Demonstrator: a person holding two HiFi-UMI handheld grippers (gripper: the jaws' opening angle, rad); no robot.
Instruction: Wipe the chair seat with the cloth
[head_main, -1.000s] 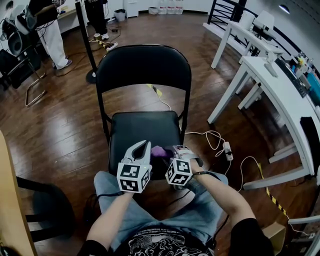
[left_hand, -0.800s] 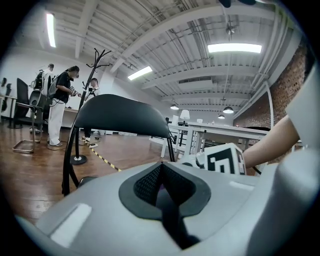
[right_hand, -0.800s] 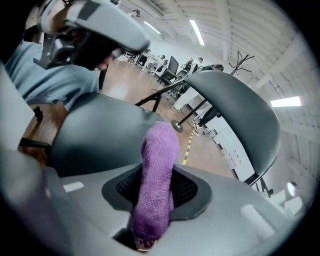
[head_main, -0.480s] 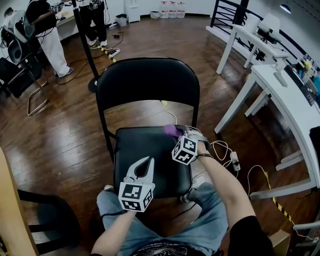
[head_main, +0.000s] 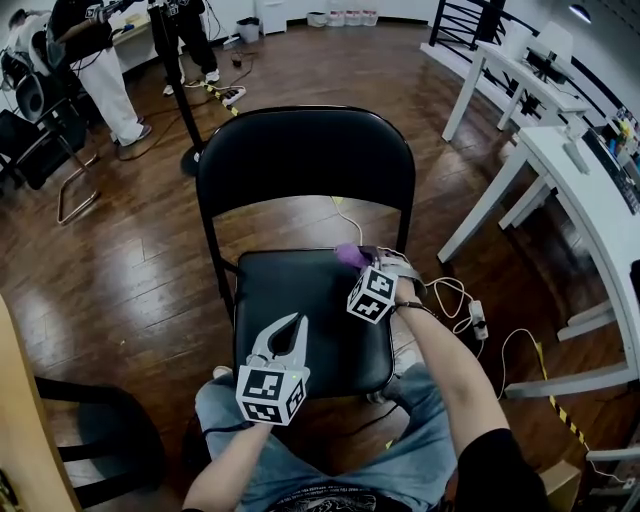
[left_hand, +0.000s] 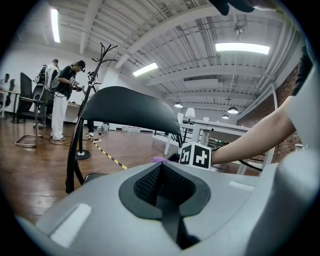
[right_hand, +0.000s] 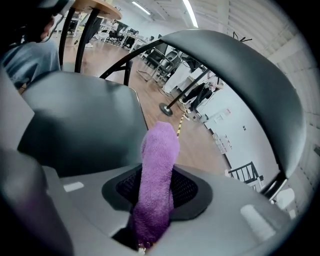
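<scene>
A black folding chair stands before me, its seat below the backrest. My right gripper is at the seat's back right corner, shut on a purple cloth. In the right gripper view the cloth sticks out between the jaws, over the seat and under the backrest. My left gripper hovers over the seat's front edge, shut with nothing in it. The left gripper view looks past its jaws to the cloth and the backrest.
White tables stand to the right, with cables and a power strip on the wooden floor between them and the chair. A stand's base and people are at the back left. A dark chair sits at lower left.
My right gripper has carried the cloth from the seat's front edge to its back right corner. The left gripper has stayed near the front edge.
</scene>
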